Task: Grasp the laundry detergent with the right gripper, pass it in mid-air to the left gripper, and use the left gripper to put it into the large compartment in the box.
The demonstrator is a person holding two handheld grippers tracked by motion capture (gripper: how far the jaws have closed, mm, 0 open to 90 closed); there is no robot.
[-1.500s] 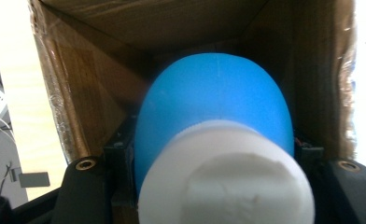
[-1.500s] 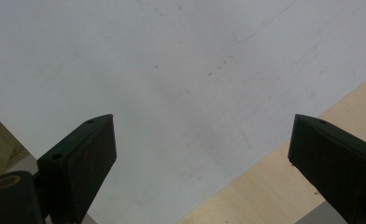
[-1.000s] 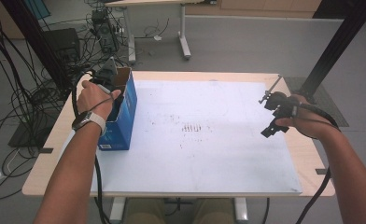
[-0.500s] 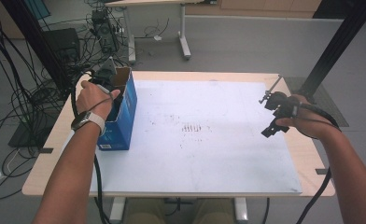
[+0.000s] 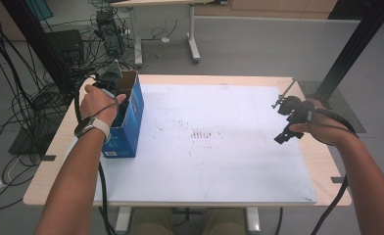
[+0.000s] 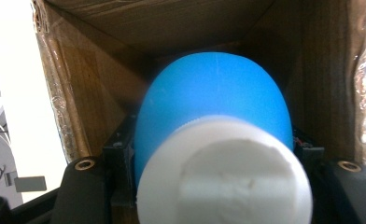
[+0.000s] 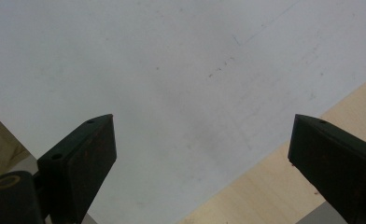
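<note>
At the back left corner of the table (image 5: 322, 166), an open blue box (image 5: 131, 122) stands on the white sheet (image 5: 219, 161) that covers most of the top. The left gripper (image 5: 112, 81) is pushed down into the box's mouth. Seen along that gripper, its jaws are clamped on either side of a blue bottle (image 6: 214, 102) with a white cap (image 6: 225, 172), the bottle sitting inside the brown cardboard walls. Over near the right edge, the right gripper (image 5: 288, 122) hangs above the sheet with its jaws spread wide and nothing between them, the sheet's edge and bare wood showing below.
</note>
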